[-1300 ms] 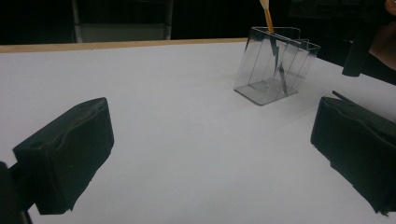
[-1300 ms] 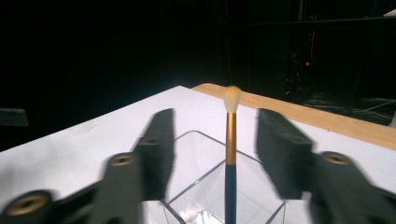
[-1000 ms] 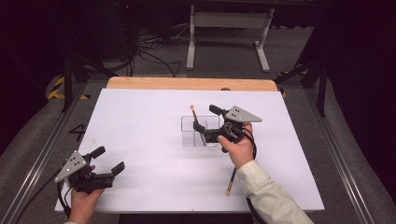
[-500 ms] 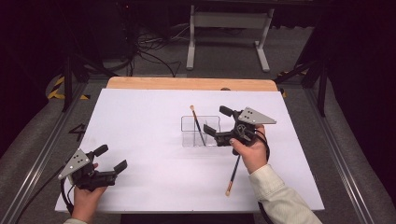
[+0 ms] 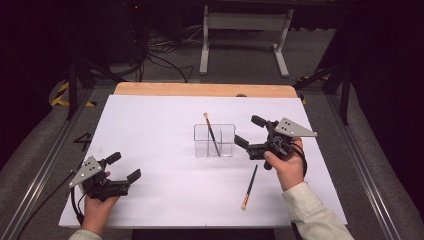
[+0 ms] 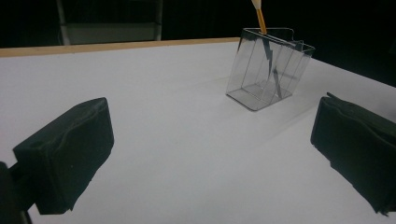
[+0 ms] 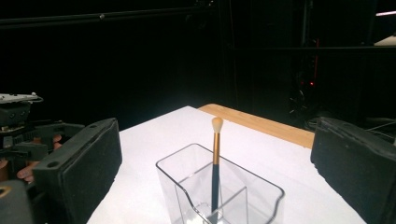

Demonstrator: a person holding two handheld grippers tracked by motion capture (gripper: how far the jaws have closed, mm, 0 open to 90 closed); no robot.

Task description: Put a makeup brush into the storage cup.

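Now right gripper (image 5: 251,134) fingers wide apart, empty; holder (image 5: 215,141) with brush (image 5: 211,131) just beyond fingertips.

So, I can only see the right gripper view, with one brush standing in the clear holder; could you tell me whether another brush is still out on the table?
Observer: Yes, a second brush lies flat on the white table, on the person's side of the clear holder.
Operator: Thank you. Is my right gripper near it?
Observer: The right gripper hovers open beside the holder; the loose brush lies just below the right hand.
Operator: And where is the left gripper?
Observer: The left gripper is open and holds nothing, near the table's front left corner.
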